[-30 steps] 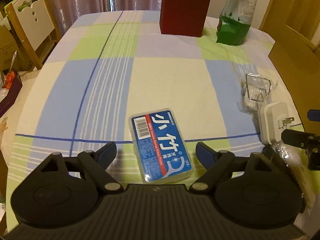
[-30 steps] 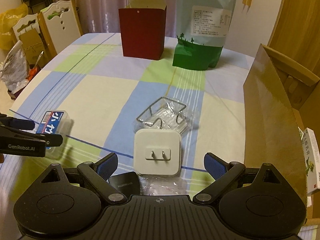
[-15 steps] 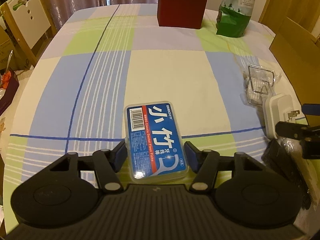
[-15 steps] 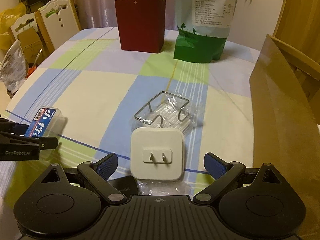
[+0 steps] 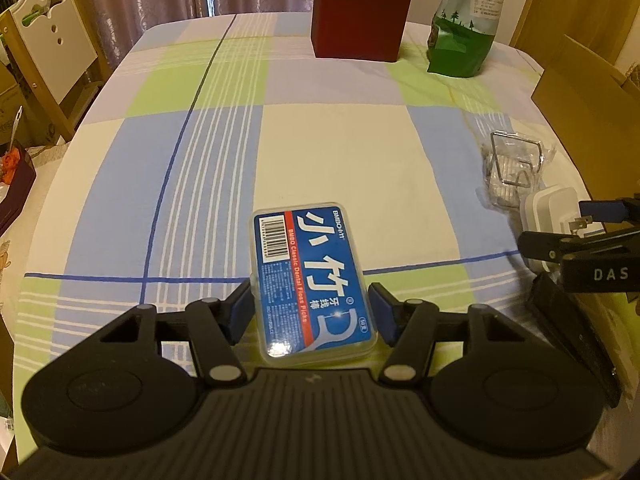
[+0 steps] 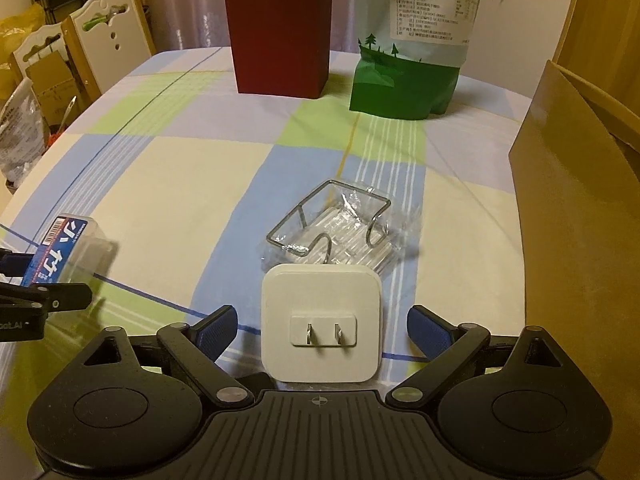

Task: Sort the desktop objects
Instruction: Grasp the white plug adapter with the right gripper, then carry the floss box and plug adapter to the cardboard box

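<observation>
The floss pick box lies flat on the checked tablecloth, label up, its near half between the two fingers of the left claw; the blue pads sit against or a hair off its long sides, so the claw is narrowed to the box's width, and whether it truly bears on the plastic I cannot tell. Taking it across the narrow width looks like the sensible hold, since the long sides give the pads flat faces. The white plug adapter lies prongs up between the fingers of the right claw, which stands wide with a clear gap on each side, apparently lined up to close on it. Just beyond that claw's fingertips is a wire rack in clear wrap; far ahead stand a red paper box and a green bag, and to its right a cardboard box. The right view alone shows the red box's open top and the adapter's full face; the left view alone shows the floss label and how the pads meet it, plus a black item lying under the right claw.
</observation>
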